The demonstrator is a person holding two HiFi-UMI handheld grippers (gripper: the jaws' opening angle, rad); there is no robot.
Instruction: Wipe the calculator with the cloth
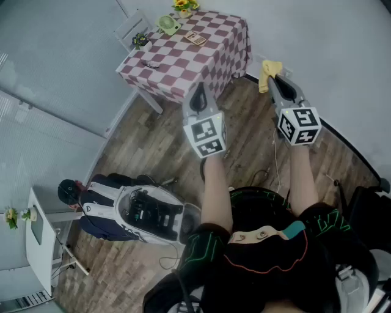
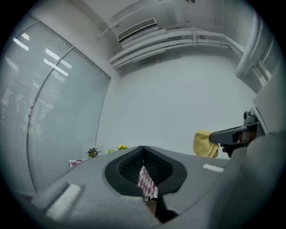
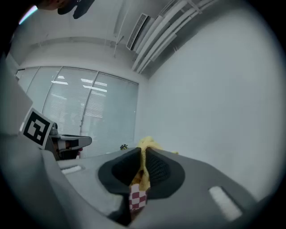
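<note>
A flat tan calculator [image 1: 195, 38] lies on the red-and-white checked table [image 1: 183, 58] at the far end of the room. Both grippers are held in the air, short of the table. My left gripper [image 1: 199, 90] points at the table's near corner; its jaws are shut with nothing between them [image 2: 143, 150]. My right gripper [image 1: 273, 78] is to the right of the table, shut on a yellow cloth [image 1: 267, 70]. The cloth [image 3: 145, 144] sticks out past the jaw tips. In the left gripper view the cloth [image 2: 204, 143] hangs from the right gripper.
On the table are yellow flowers [image 1: 183, 5], a green dish [image 1: 168, 24], a small plant [image 1: 140, 41] and a dark object [image 1: 151, 64]. A white chair [image 1: 131, 27] stands behind it. An open bag [image 1: 146, 214], cables and a white cabinet [image 1: 43, 238] are on the wooden floor at the left.
</note>
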